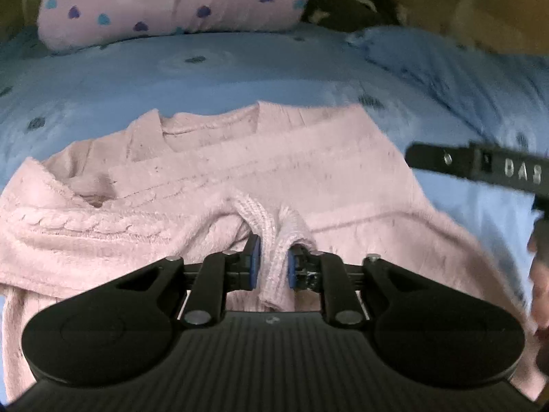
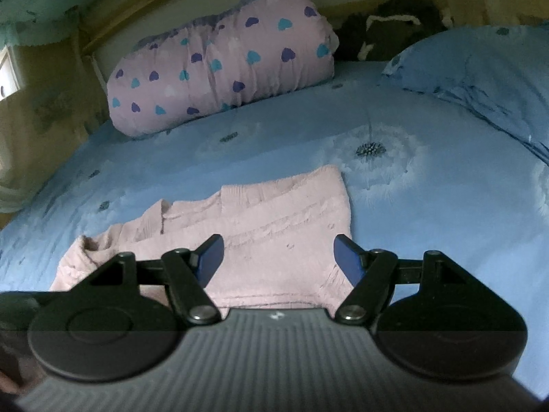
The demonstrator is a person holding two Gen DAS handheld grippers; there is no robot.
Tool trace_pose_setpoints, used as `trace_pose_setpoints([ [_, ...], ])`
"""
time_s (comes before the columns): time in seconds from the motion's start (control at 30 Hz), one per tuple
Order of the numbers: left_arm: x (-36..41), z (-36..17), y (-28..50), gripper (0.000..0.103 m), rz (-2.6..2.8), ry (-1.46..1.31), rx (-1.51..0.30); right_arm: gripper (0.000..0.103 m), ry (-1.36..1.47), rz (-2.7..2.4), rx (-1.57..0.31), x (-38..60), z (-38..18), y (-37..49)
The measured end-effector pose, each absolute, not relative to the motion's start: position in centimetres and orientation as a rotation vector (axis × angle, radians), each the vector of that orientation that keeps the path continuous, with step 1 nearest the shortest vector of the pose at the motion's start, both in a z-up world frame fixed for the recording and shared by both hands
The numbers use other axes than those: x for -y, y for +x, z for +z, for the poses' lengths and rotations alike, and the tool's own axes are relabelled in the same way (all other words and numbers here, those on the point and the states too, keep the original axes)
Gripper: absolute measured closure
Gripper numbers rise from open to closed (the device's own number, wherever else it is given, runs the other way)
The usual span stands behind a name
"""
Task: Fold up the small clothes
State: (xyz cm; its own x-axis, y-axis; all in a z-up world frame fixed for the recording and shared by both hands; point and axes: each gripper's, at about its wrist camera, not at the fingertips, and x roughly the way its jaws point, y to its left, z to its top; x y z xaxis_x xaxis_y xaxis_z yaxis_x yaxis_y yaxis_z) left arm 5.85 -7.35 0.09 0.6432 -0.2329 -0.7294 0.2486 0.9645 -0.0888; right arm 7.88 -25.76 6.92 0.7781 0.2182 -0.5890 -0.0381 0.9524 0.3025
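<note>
Ribbed cuff [image 1: 274, 240] — fuzzy pink cable-knit sweater [image 1: 240, 178].

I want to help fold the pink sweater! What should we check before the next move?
1. Cuff sits between the left tongs: ok.
2. Left tongs squeeze the cuff tight: cannot tell.
3. Right tongs open and empty: ok.
4. Sweater lies smooth on the bed: not ok, it is rumpled near the collar.
5. Heart pillow lies apart from the sweater: ok.
</note>
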Motion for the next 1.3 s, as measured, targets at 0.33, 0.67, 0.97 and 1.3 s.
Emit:
trace_pose_setpoints([
  [0.33, 3.6, 2.6, 3.5, 0.031, -0.242, 0.091, -0.805, 0.030, 0.221, 0.181, -0.712, 24.1, 6.2, 8.1],
  [0.67, -4.6, 5.6, 3.0, 0.027, -0.101, 0.021, -0.723, 0.030, 0.342, 0.263, -0.756, 21.7, 5.8, 8.7],
  [0.97, -10.8, 3.5, 5.4, 0.027, 0.075, -0.003, -0.751, 0.030, 0.195, 0.365, -0.849, 14.4, 5.8, 12.8],
  [1.3, -14.2, 0.6, 6.4, 0.027, 0.175, -0.011, -0.891, 0.030, 0.187, 0.426, -0.926, 8.7, 3.4, 16.8],
])
